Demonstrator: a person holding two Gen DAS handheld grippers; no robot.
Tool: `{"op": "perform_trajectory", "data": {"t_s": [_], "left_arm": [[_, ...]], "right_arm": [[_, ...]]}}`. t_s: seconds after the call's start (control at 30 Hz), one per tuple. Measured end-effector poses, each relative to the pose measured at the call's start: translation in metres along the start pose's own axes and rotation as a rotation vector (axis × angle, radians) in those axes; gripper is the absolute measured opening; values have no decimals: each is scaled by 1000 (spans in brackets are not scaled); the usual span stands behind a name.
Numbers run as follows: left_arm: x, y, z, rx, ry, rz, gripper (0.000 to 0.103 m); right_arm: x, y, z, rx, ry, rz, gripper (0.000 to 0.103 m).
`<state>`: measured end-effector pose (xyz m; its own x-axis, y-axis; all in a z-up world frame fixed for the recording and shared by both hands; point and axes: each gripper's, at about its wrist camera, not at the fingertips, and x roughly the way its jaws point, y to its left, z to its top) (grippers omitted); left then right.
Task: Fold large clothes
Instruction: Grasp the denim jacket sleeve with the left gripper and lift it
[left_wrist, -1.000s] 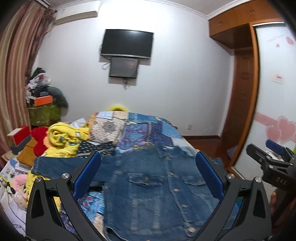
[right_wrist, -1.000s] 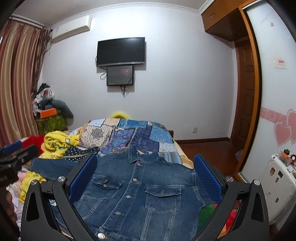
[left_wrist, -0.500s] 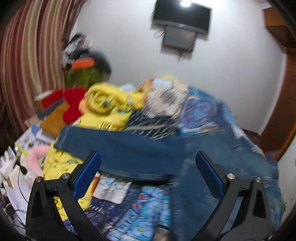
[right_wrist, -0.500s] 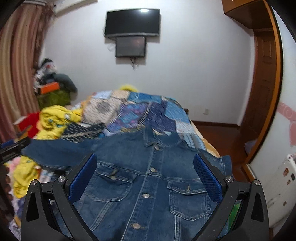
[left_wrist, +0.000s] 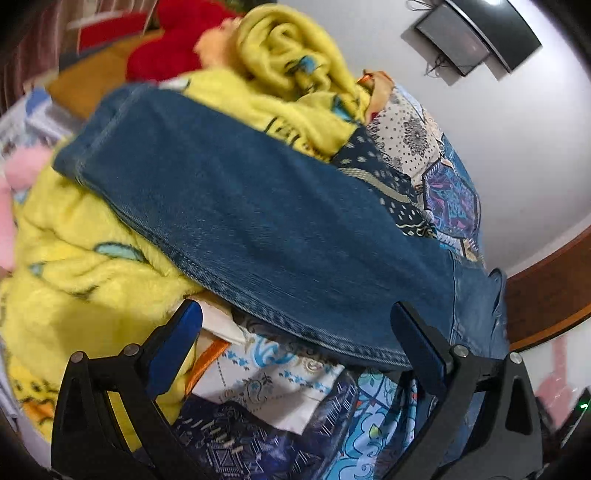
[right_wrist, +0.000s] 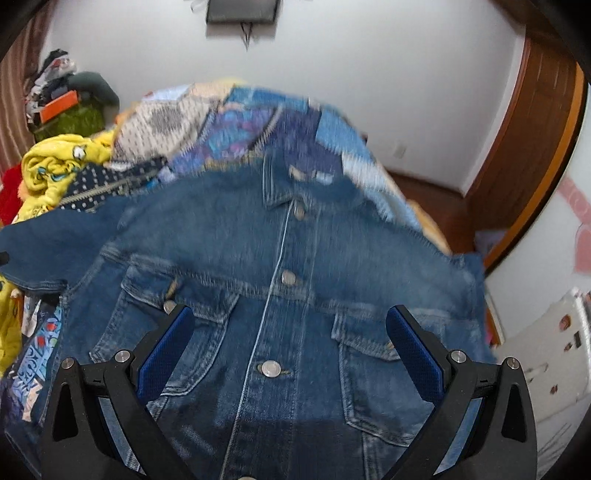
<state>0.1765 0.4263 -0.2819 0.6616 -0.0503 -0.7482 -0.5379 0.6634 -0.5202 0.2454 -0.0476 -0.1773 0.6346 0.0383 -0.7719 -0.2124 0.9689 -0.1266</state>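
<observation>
Left gripper (left_wrist: 295, 332): fingers spread wide, holding nothing; the blue pads sit just short of the sleeve's lower seam, and I cannot tell if they touch it.
Right gripper (right_wrist: 290, 332): fingers spread wide and empty, hanging over the chest of the jacket, one pad above each breast pocket.
Denim jacket (right_wrist: 280, 280): lies front up and buttoned on the bed, collar towards the far wall, hem towards the near edge.
Sleeve (left_wrist: 236, 221): stretched out flat towards the bed's left side, its cuff resting on the yellow blanket (left_wrist: 74, 266).
Under the sleeve: a patterned quilt (left_wrist: 258, 376) shows between the left fingers.
Room to move: the right side of the jacket reaches the bed's right edge, with bare wooden floor (right_wrist: 439, 206) beyond; the left side is crowded by the heaped yellow blanket and a red plush (left_wrist: 173, 48).
</observation>
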Motion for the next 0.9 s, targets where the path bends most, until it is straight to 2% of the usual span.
{"op": "perform_trajectory", "data": {"t_s": [0.1,0.17,0.27,0.3,0.37,0.47,0.5,0.6,0.67,0.8,0.9], "left_arm": [[14,16,6,-43,21,-6,97],[21,23,10,-68,29,-15,87],[27,31,17,-92,7,-13,80],[28,32,19,-91,-3,4,77],[31,34,24,-92,-16,43,64],[33,29,27,-73,-31,150,51],[31,25,26,-62,-39,180,49],[24,9,25,-4,-64,260,24],[11,-7,25,42,-98,291,15],[-12,-39,33,117,-154,327,11],[-27,-77,43,232,-207,349,9]], "right_arm": [[11,-6,2,51,46,47,103],[16,-8,3,81,60,74,103],[20,-12,3,114,82,106,103],[21,-13,1,123,88,116,103],[22,-12,2,132,96,128,103],[20,-14,2,148,94,146,103],[18,-15,3,152,90,145,103],[12,-18,3,159,74,143,103],[7,-22,3,161,68,149,103],[-4,-32,3,183,48,160,103],[-12,-43,1,205,27,151,103]]}}
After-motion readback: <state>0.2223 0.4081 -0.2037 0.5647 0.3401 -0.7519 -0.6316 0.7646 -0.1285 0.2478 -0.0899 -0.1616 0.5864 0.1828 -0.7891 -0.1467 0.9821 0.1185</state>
